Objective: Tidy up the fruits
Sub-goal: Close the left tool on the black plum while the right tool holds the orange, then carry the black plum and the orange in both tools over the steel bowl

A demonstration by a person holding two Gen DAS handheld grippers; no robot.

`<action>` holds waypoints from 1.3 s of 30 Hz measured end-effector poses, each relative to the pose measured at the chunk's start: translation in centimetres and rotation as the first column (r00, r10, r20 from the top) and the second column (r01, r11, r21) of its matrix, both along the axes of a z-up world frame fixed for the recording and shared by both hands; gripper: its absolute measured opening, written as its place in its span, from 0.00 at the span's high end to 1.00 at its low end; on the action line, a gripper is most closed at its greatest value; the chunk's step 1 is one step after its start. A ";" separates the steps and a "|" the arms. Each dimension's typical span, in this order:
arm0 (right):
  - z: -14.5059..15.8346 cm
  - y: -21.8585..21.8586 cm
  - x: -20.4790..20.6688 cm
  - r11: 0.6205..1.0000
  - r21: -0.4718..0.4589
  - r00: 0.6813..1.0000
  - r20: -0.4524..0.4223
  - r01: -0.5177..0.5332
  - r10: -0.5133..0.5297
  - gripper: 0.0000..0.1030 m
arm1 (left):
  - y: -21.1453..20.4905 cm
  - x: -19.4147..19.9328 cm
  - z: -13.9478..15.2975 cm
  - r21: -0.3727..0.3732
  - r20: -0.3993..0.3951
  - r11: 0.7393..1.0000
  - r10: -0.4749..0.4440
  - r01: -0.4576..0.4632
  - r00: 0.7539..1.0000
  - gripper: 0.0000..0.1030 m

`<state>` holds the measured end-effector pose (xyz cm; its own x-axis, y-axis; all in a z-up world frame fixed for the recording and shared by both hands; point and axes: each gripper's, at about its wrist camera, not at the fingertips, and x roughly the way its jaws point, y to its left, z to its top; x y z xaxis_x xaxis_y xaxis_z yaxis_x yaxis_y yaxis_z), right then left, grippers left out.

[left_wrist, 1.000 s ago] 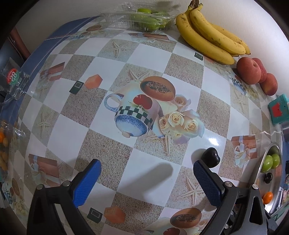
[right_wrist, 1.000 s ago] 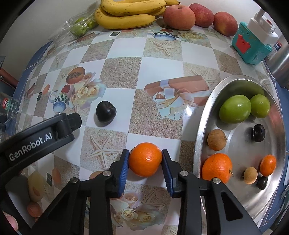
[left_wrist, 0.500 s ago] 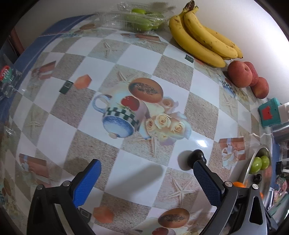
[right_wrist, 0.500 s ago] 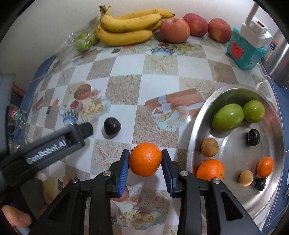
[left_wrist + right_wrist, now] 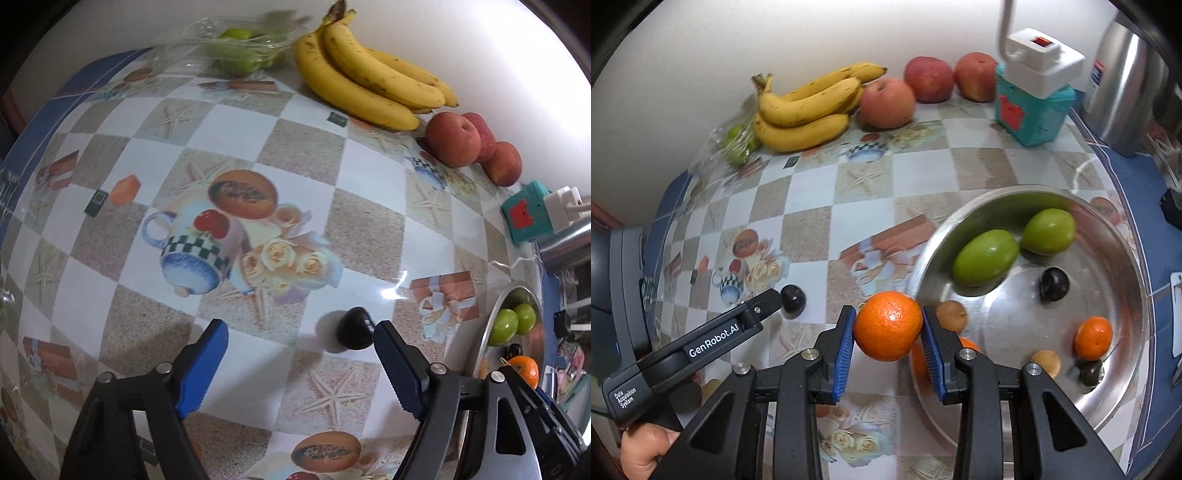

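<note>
My right gripper (image 5: 888, 332) is shut on an orange (image 5: 888, 325) and holds it in the air over the near-left rim of the steel bowl (image 5: 1123, 391). The bowl holds two green fruits (image 5: 985, 256), a dark plum, small oranges and brown longans. My left gripper (image 5: 301, 365) is open and low over the table. A dark plum (image 5: 355, 333) lies on the table just inside its right finger (image 5: 397, 363). The plum also shows in the right wrist view (image 5: 793, 298) beside the left gripper's finger.
Bananas (image 5: 807, 107), three apples (image 5: 887, 103) and a bag of green fruit (image 5: 737, 142) lie along the back wall. A teal box with a white plug (image 5: 1032, 99) and a steel kettle (image 5: 1123, 85) stand at the back right.
My right gripper has lifted the orange off the table and carried it right toward the bowl. My left gripper has moved toward the dark plum, which now sits by its right finger.
</note>
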<state>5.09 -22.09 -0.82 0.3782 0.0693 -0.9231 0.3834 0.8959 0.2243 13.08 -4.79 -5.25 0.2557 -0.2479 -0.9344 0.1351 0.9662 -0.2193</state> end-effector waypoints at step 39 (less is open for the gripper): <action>0.0 -1.4 -0.6 0.999 0.029 0.999 0.008 0.040 -0.040 0.64 | -3.8 0.4 -1.3 -0.006 0.019 0.989 -0.145 0.145 0.989 0.72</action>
<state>4.52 -23.48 -0.84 0.3893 0.0803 -0.9176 0.4169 0.8730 0.2532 13.44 -8.63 -6.55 0.2333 -0.2908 -0.9279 0.2780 0.9344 -0.2229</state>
